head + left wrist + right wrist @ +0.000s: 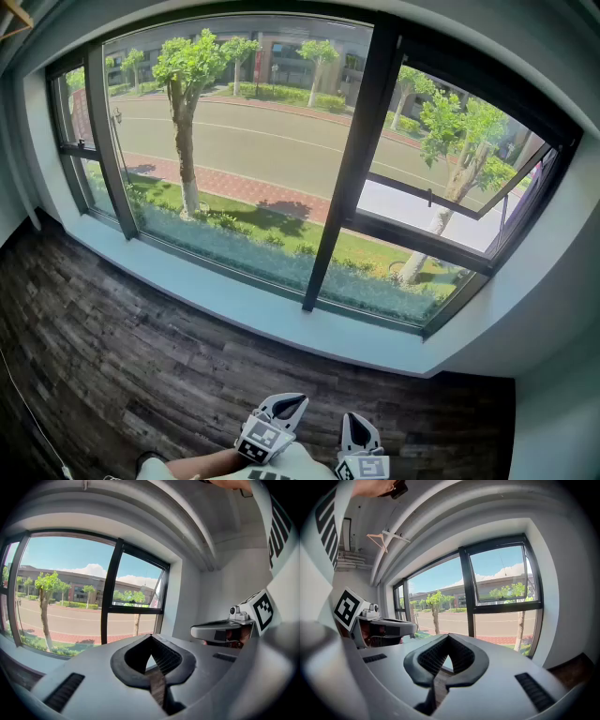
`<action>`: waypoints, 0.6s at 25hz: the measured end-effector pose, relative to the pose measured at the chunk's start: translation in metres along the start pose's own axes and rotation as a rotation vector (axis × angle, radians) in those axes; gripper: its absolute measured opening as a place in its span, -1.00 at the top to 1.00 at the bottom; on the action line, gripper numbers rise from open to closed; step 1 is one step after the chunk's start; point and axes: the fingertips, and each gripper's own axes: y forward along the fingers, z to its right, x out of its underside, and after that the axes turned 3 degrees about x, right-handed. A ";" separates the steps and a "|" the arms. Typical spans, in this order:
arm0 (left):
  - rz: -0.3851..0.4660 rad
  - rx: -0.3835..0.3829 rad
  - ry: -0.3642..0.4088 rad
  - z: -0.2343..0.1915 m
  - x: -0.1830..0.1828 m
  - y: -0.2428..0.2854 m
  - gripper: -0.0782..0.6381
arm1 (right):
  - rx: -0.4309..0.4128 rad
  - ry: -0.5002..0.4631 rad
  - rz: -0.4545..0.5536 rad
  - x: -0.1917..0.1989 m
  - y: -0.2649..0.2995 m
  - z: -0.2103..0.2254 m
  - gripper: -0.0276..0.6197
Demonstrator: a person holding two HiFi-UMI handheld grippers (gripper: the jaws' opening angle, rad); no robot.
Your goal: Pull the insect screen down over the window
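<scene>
Head view: window (234, 159) glass bare, no insect screen drawn over it. It likely sits rolled in the top frame, well above both tools. Left hand-held gripper (284, 405) and right hand-held gripper (357, 429) are low by the body, probably not yet reaching. Left gripper view: jaws clenched, empty. Right gripper view: likewise, window ahead.

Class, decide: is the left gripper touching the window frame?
Apart. The head view shows the left gripper low over the wooden floor, with bare boards between it and the window frame.
</scene>
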 end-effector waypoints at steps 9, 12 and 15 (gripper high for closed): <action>-0.011 0.013 -0.020 -0.010 -0.005 -0.006 0.74 | 0.001 -0.004 0.003 0.001 0.007 -0.009 0.90; -0.008 0.017 -0.024 -0.013 -0.004 -0.008 0.74 | 0.005 0.006 0.014 0.000 0.008 -0.009 0.90; 0.004 0.007 -0.027 -0.022 -0.005 -0.012 0.74 | 0.055 0.029 0.008 0.000 0.009 -0.005 0.90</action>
